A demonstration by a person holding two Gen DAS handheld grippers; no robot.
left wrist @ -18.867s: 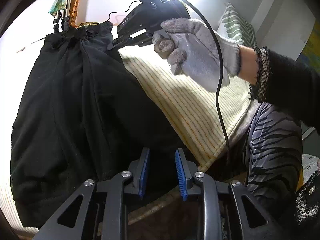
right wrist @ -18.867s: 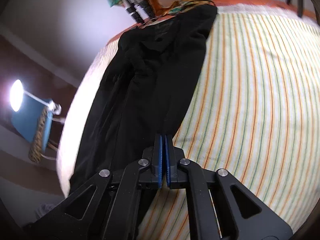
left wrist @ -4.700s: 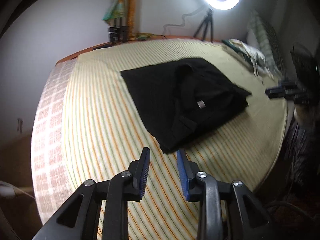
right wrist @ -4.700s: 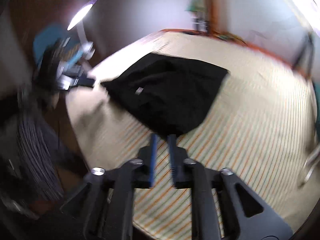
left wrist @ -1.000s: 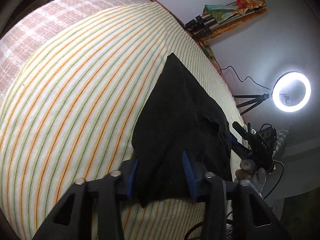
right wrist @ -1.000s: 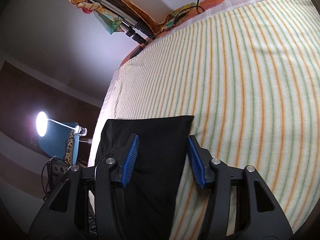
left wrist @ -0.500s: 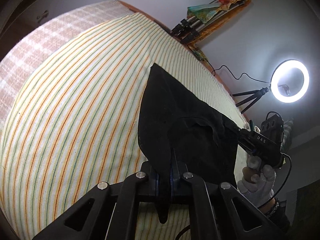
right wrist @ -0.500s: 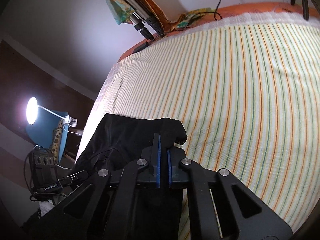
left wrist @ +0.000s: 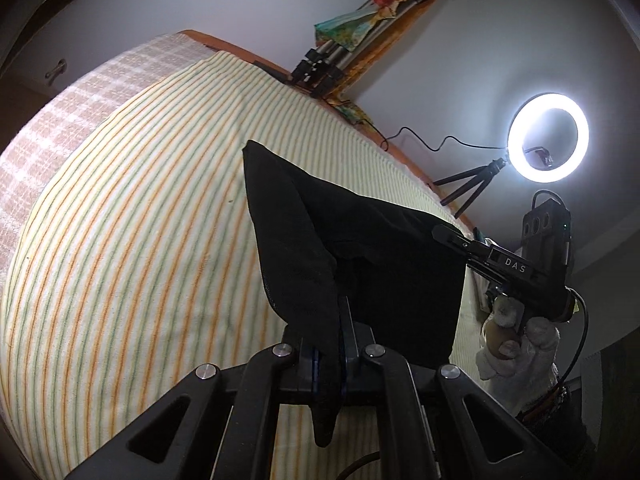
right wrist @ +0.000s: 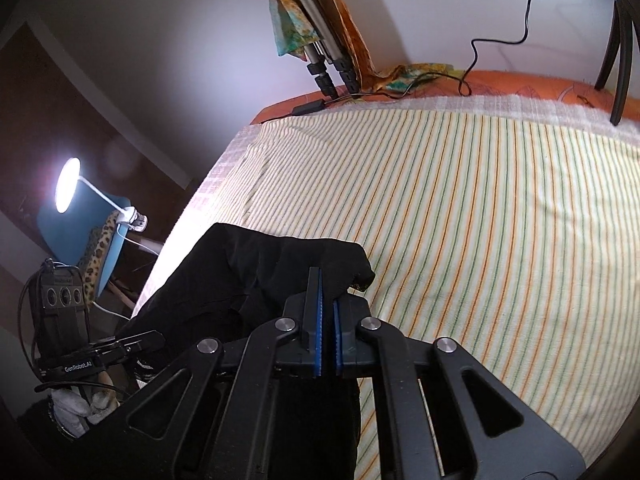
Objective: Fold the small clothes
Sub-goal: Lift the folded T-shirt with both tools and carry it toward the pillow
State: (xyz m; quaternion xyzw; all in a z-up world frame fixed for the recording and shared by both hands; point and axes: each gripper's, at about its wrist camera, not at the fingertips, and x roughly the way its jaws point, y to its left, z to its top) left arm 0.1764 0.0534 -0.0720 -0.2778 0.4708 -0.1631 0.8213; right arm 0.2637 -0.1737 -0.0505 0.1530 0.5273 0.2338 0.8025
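A black folded garment (left wrist: 360,248) is lifted at its near edge above the striped bedsheet (left wrist: 140,240). My left gripper (left wrist: 328,360) is shut on one near corner, and cloth hangs down between its fingers. My right gripper (right wrist: 325,332) is shut on the other corner of the garment (right wrist: 256,280). In the left wrist view the right gripper (left wrist: 500,268) shows at the garment's right edge, held by a gloved hand. In the right wrist view the left gripper (right wrist: 100,356) shows at the lower left.
A lit ring light on a tripod (left wrist: 548,144) stands beyond the bed. Folded tripod legs and colourful cloth (right wrist: 320,40) lean on the far wall. A desk lamp (right wrist: 68,184) and a blue chair stand beside the bed. The orange mattress edge (right wrist: 520,88) runs along the far side.
A second ago both grippers were open around the garment's near edge. They closed on its corners and have raised the edge off the sheet.
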